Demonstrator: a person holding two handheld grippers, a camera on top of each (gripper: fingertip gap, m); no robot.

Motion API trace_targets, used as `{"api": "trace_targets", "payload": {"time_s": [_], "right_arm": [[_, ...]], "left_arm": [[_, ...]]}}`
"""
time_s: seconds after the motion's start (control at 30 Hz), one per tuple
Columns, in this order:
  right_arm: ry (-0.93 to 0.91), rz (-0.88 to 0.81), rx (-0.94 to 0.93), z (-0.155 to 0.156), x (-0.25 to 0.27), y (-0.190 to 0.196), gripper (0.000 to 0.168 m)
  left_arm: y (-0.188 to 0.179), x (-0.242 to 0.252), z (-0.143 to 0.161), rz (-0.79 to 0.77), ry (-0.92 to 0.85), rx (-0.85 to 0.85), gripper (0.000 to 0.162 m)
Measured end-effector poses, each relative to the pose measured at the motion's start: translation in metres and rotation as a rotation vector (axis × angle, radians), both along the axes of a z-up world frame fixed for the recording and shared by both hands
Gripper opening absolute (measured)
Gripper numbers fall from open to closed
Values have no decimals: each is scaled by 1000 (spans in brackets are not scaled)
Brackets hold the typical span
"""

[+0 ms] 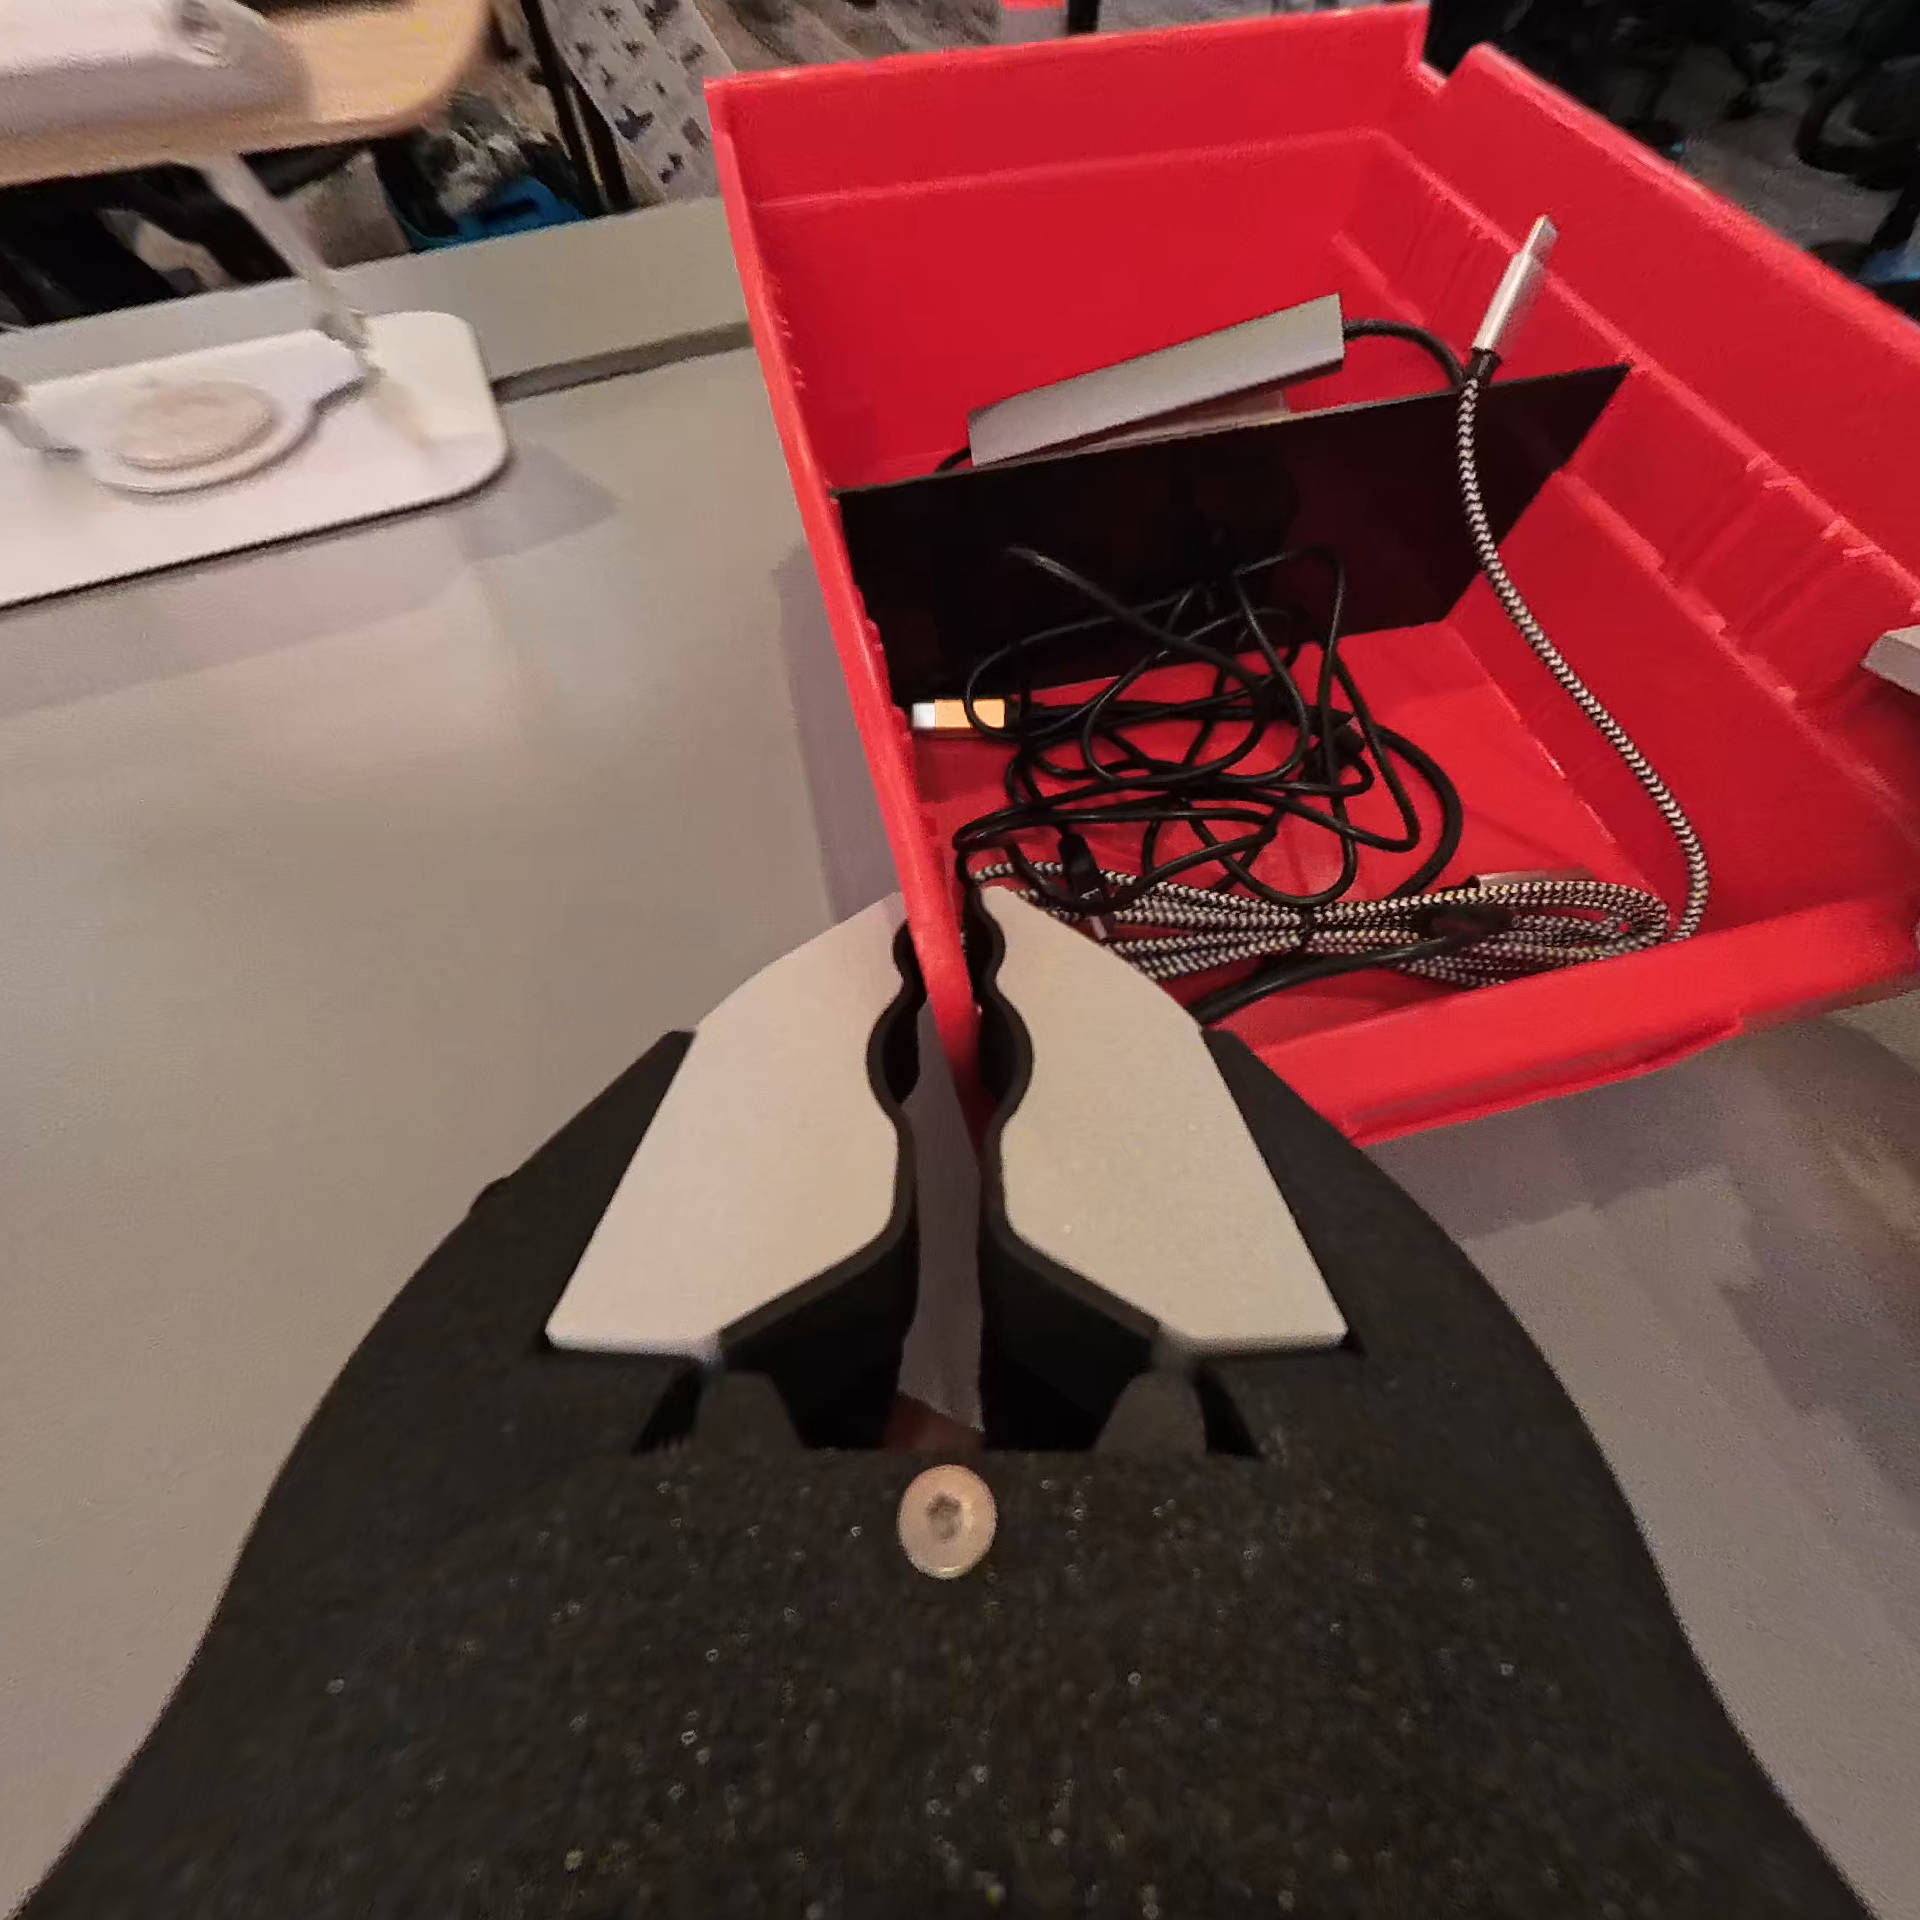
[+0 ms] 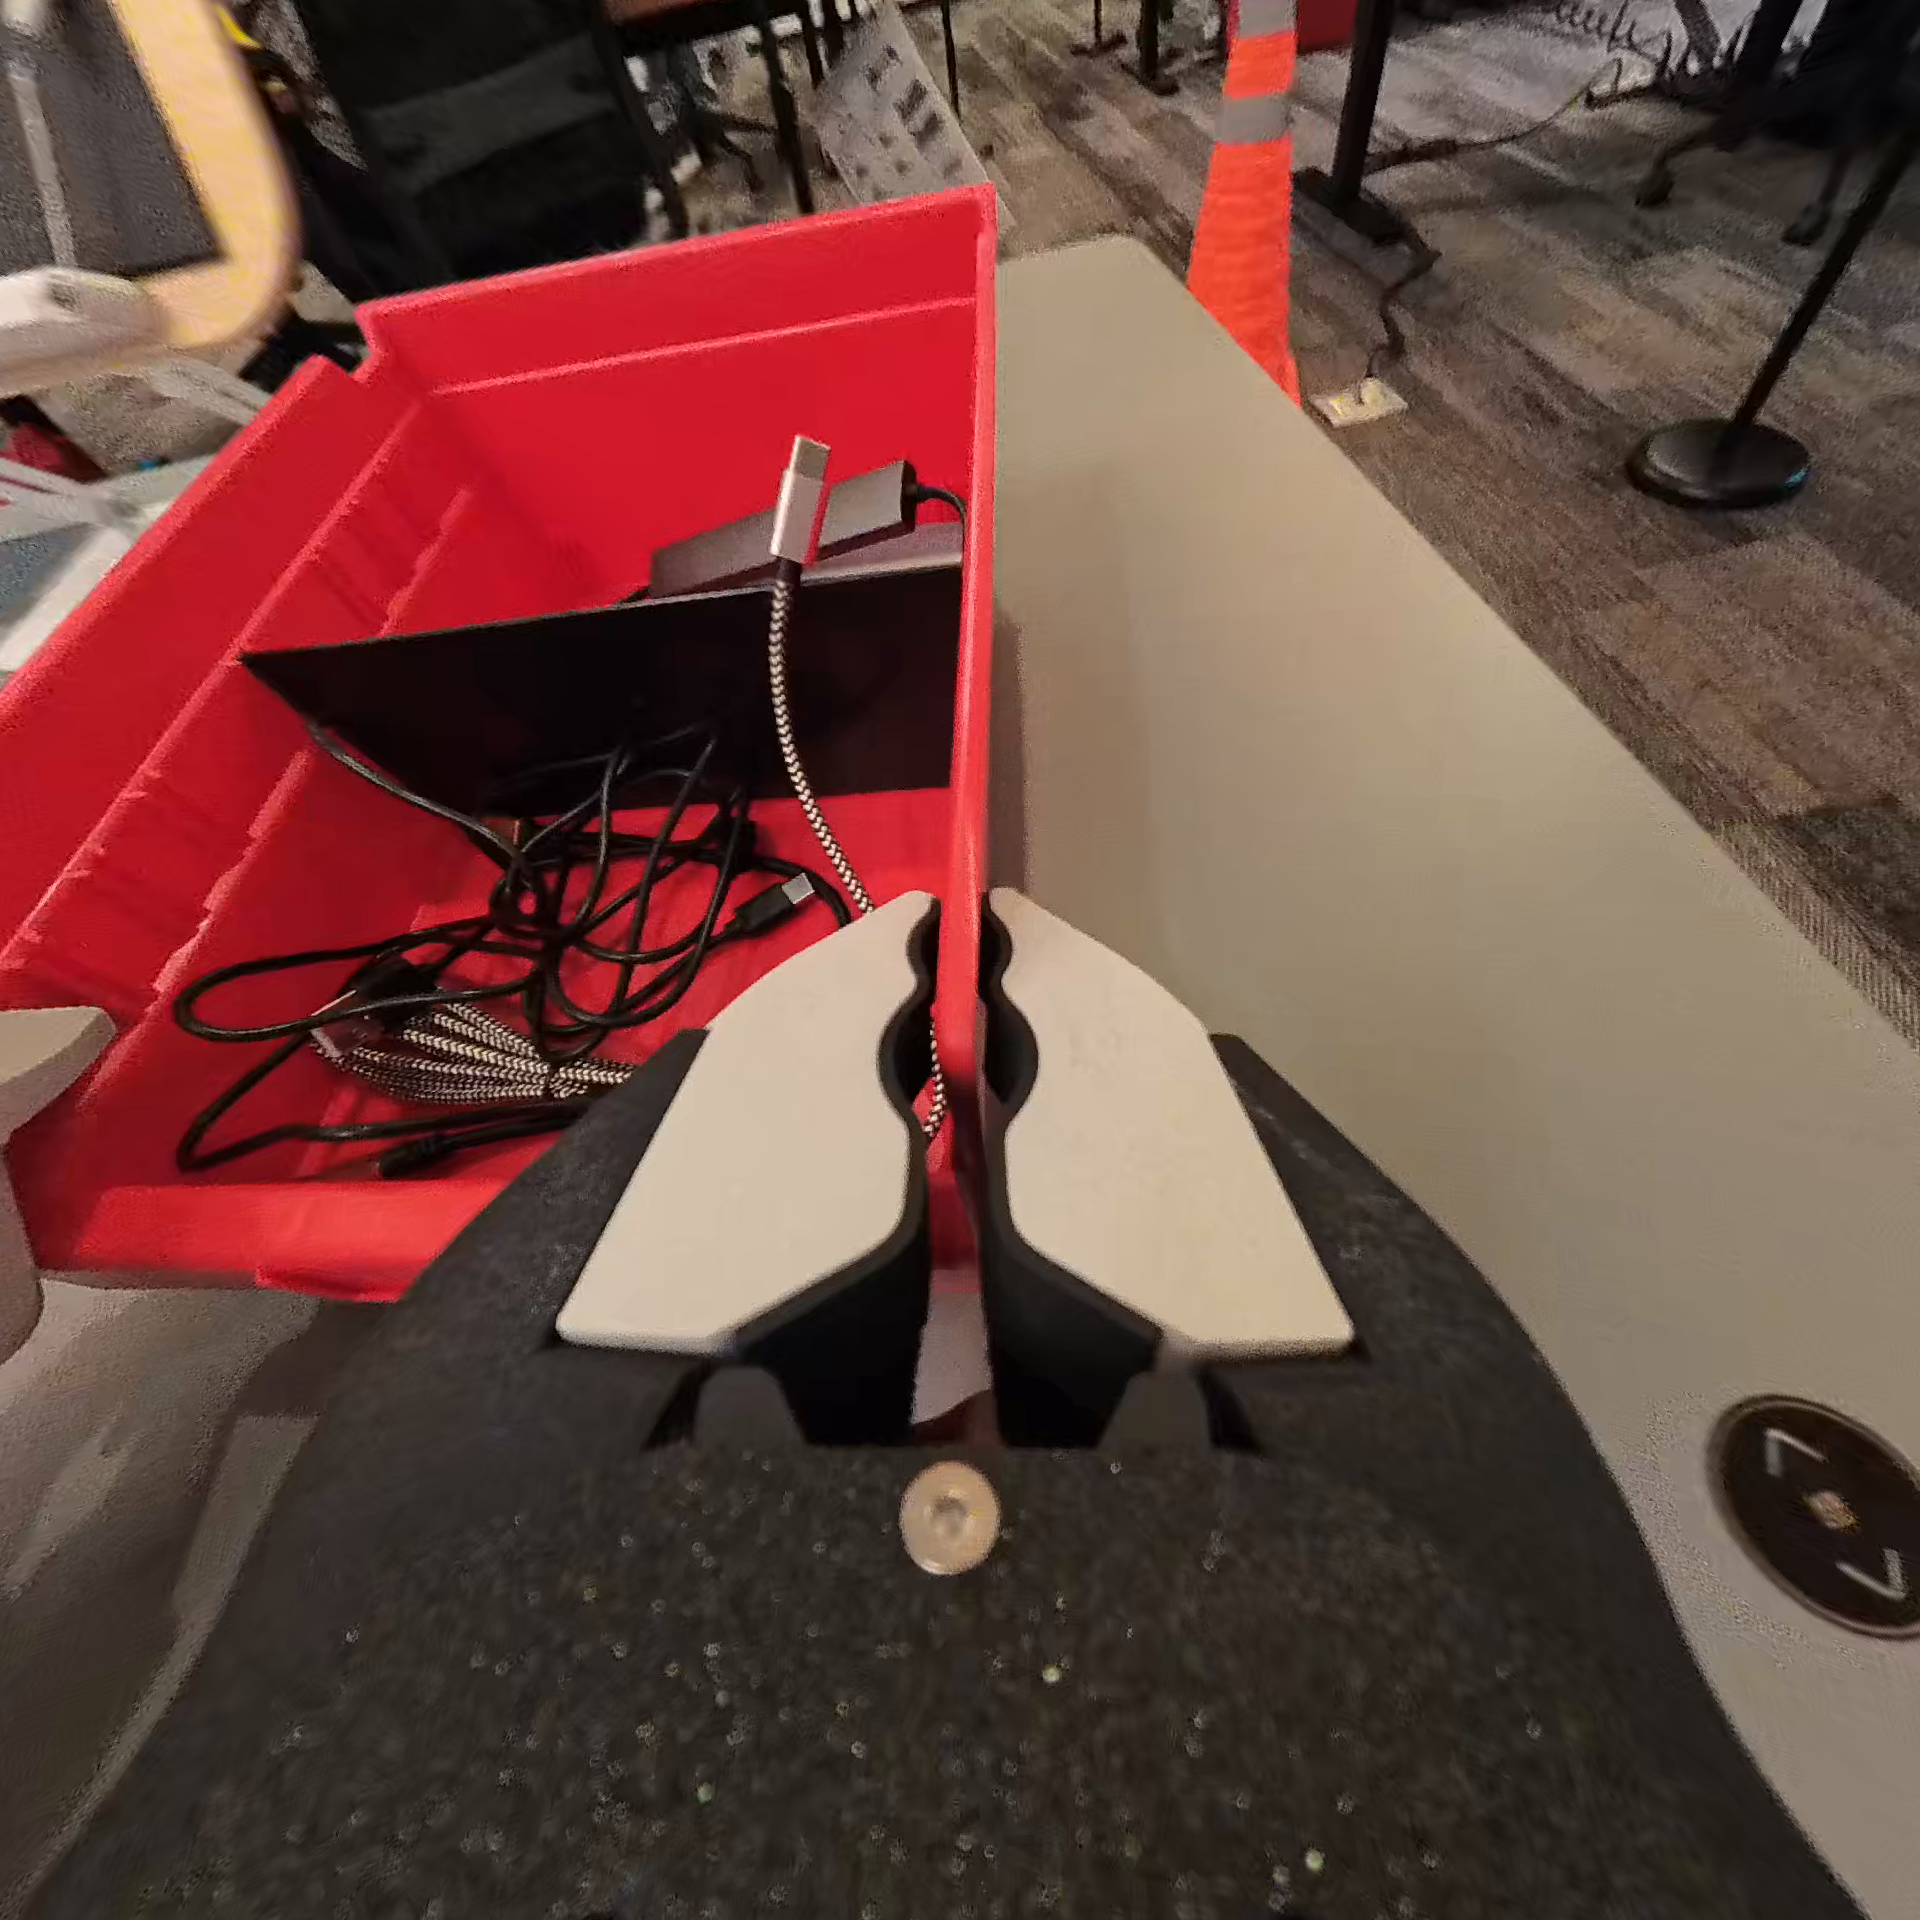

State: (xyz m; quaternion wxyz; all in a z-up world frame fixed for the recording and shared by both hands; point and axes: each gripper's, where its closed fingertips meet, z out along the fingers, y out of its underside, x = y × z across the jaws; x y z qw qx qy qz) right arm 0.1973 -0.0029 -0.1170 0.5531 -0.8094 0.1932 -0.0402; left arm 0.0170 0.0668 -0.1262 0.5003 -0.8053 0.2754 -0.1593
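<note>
The left gripper point(image 1: 943, 935) pinches the left wall of the red plastic bin point(image 1: 1039, 239); the right gripper point(image 2: 961, 914) pinches its right wall, tangled black cables point(image 1: 1195, 727) inside

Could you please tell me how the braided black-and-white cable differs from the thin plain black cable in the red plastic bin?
The braided black-and-white cable is thicker with a woven sheath; the thin plain black cable is smooth and slim. The braided one lies mostly bundled, with one end rising past the black divider panel to a silver plug; the black one sprawls in loose tangled loops. Both lie in the red plastic bin's near compartment.
</note>
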Motion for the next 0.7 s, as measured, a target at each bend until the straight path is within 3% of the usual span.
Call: {"api": "trace_targets", "payload": {"time_s": [0.23,0.43,0.7], "right_arm": [[-66,165,37,21,-124,39,4],[-109,351,-25,3,-237,76,5],[-60,408,-43,-6,-268,98,6]], "left_arm": [[22,-132,17,128,13,50,5],[33,-248,4,234,80,32,5],[41,-275,-5,214,30,-33,9]]}}
